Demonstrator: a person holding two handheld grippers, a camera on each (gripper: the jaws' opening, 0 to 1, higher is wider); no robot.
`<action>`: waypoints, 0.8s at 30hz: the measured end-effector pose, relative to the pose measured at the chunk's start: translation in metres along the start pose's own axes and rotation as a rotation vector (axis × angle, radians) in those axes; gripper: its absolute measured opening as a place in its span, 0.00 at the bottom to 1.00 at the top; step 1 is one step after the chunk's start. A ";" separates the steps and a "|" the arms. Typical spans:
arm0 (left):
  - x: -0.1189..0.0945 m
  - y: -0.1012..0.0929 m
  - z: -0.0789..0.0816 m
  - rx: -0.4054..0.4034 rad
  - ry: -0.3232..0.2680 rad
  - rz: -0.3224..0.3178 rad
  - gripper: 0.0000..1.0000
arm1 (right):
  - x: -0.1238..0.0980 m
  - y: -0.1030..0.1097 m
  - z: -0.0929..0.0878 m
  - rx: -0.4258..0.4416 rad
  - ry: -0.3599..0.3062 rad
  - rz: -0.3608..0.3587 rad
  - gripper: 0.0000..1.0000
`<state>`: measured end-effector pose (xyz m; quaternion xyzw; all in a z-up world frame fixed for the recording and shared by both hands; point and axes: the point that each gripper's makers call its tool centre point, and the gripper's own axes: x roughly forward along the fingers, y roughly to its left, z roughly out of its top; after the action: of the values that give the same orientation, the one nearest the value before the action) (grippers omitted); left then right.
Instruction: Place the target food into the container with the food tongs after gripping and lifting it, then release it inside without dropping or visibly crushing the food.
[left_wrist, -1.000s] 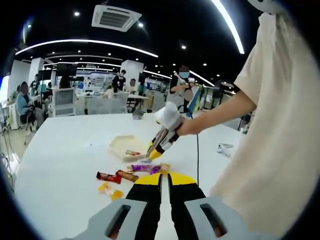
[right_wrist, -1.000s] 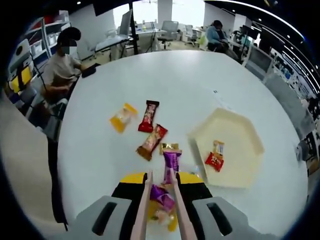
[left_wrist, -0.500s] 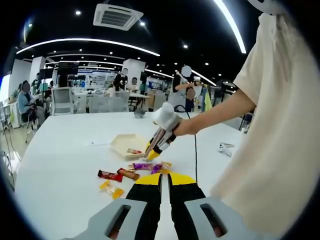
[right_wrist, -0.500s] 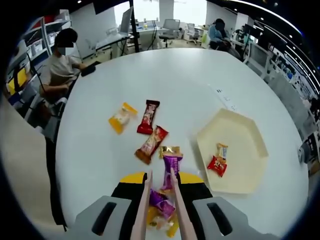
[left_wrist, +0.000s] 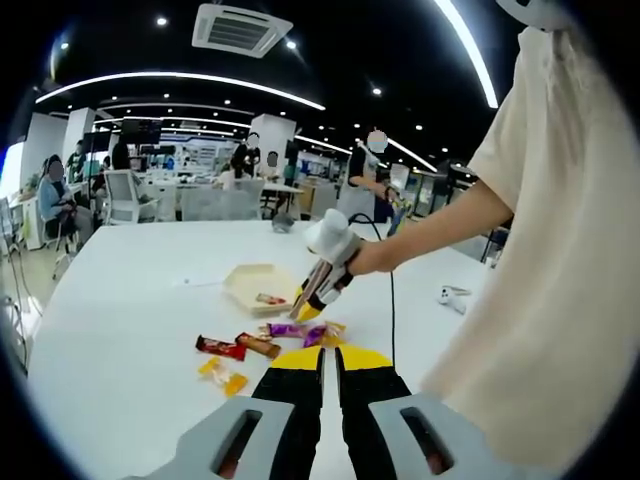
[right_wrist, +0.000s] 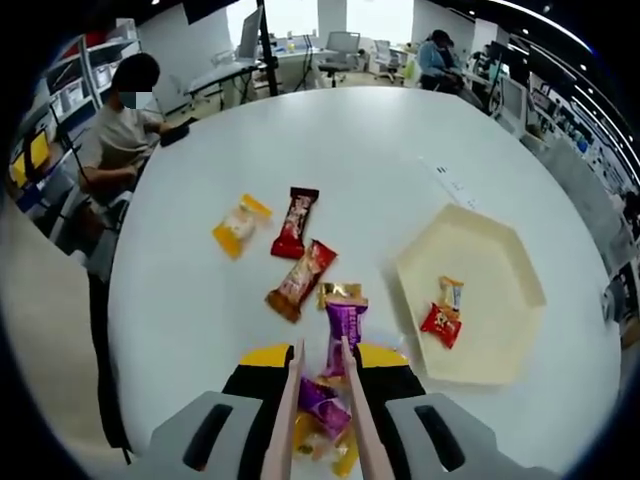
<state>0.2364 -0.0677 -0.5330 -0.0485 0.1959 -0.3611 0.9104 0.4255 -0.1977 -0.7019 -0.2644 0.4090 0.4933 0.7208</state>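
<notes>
In the right gripper view, the right gripper (right_wrist: 320, 372) has its jaws pressed on the food tongs (right_wrist: 318, 400), and the two tong arms rise between them. The tong tips pinch the lower part of a purple snack packet (right_wrist: 343, 330); I cannot tell if the packet is lifted or touches the table. Just behind it lies a gold packet (right_wrist: 340, 293), and to the left of that a brown-red bar (right_wrist: 301, 279), a dark red bar (right_wrist: 296, 221) and a yellow packet (right_wrist: 238, 224), all apart from each other. To the right stands the cream hexagonal tray (right_wrist: 500, 350) with two small red and orange packets (right_wrist: 444, 314) in it. Between the purple packet and the near rim of the tray the white table (right_wrist: 380, 160) is bare. Beyond the snacks the table is open up to its far round edge.

In the left gripper view, the left gripper (left_wrist: 329, 372) has its jaws together with nothing between them, well apart from the snacks.
</notes>
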 end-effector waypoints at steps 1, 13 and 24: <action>0.001 0.000 0.000 0.000 0.001 0.000 0.02 | 0.001 -0.001 0.000 0.004 0.000 -0.001 0.23; 0.011 0.002 0.001 -0.006 0.018 -0.013 0.02 | 0.008 -0.007 -0.004 0.019 0.008 0.012 0.23; 0.015 0.009 0.001 -0.011 0.034 -0.010 0.06 | 0.017 -0.012 -0.004 0.020 0.021 0.019 0.23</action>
<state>0.2523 -0.0714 -0.5387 -0.0486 0.2130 -0.3652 0.9049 0.4383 -0.1972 -0.7186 -0.2583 0.4239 0.4931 0.7145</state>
